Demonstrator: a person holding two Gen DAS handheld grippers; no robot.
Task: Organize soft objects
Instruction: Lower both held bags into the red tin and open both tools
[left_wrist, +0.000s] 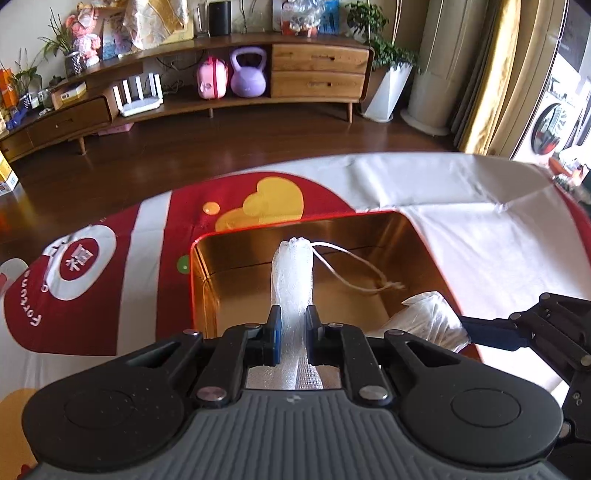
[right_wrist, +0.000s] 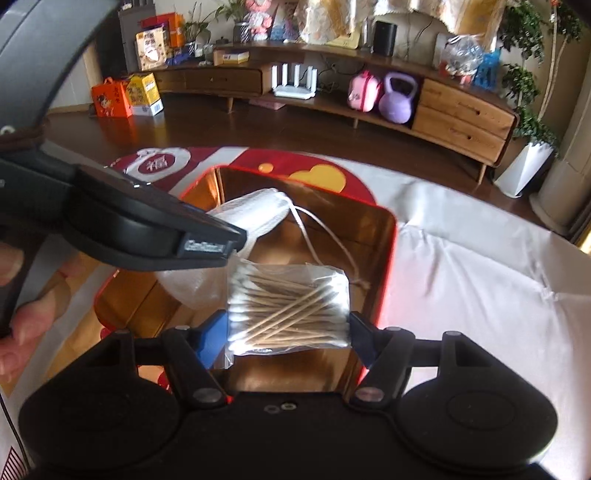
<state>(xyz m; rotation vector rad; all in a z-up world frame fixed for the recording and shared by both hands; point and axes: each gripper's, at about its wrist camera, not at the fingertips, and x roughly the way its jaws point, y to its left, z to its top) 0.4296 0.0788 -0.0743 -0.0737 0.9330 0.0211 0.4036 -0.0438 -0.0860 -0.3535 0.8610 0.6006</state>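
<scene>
- Currently left tool (left_wrist: 291, 334) is clamping the mesh pouch (left_wrist: 293, 275); right tool (right_wrist: 288, 326) is clamping the swab bag (right_wrist: 290, 304), both over the tin (right_wrist: 384, 236).
- Advisable: lowering both inside the walls before letting go, with the pouch's cord (left_wrist: 351, 269) tucked in.

hidden: tin (right_wrist: 384, 258) floor under swab bag (right_wrist: 288, 306) | blurred: cord (left_wrist: 351, 269) end

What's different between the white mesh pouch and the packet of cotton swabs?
The mesh pouch is opaque white netting with a drawstring; the swab packet is clear plastic showing wooden sticks. The pouch is squeezed thin in the left gripper; the packet fills the right gripper's wide gap. Both hang over the gold-lined tin.
</scene>
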